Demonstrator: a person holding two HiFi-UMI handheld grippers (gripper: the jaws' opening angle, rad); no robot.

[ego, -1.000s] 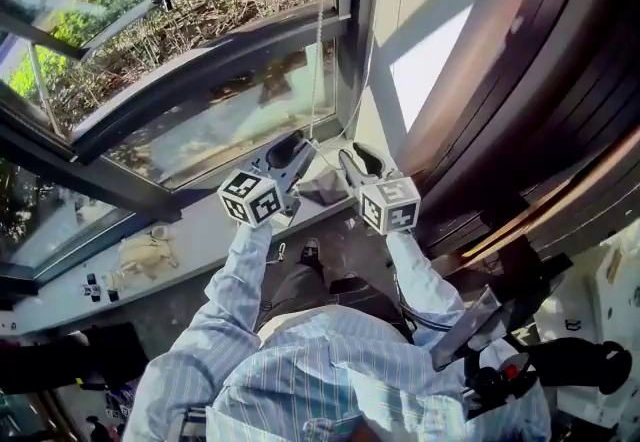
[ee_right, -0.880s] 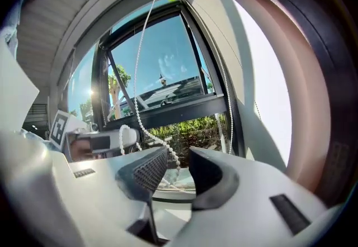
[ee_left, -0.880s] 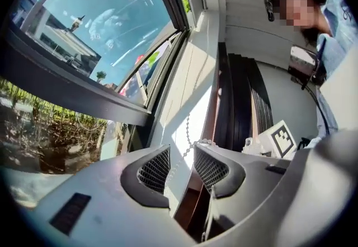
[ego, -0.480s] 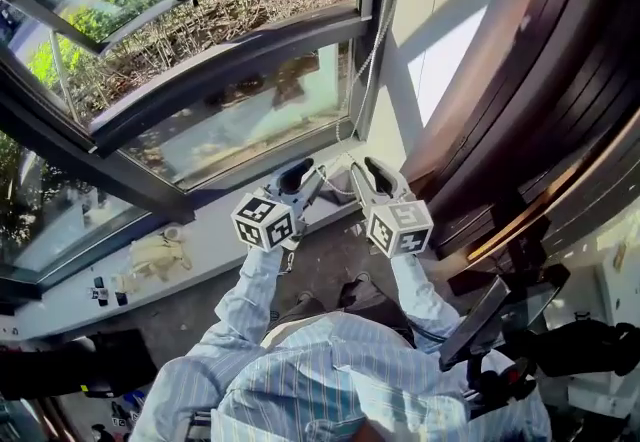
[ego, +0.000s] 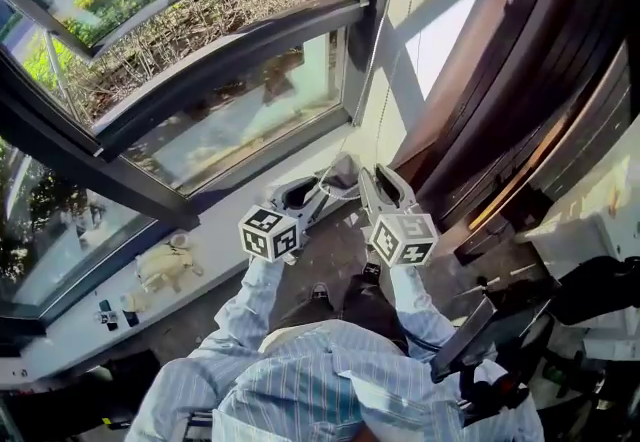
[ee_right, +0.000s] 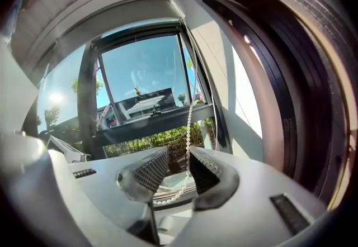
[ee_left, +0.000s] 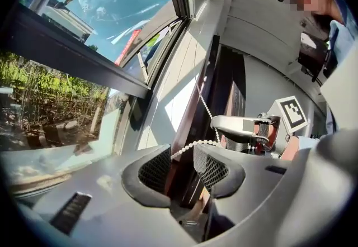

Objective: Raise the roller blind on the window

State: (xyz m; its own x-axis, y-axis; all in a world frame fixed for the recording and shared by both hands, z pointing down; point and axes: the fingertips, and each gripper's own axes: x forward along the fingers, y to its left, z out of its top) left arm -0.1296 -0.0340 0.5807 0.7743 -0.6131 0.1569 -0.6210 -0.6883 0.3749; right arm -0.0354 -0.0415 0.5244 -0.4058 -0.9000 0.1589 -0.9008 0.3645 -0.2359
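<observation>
Geometry of the pull: white plastic bead chain [ee_right: 189, 123] hangs vertically from upper centre, between the jaws of the grey right gripper [ee_right: 176, 157], which have just been closing yet stand apart, unpinched. The chain also drapes across the parted tips of the left gripper [ee_left: 180, 153].

Support: the white window sill [ego: 210, 235] is running below the glass as I am looking down | on it: a crumpled beige cloth [ego: 163, 265] is lying | further left: small dark items [ego: 115, 310] are sitting, too small to identify
</observation>
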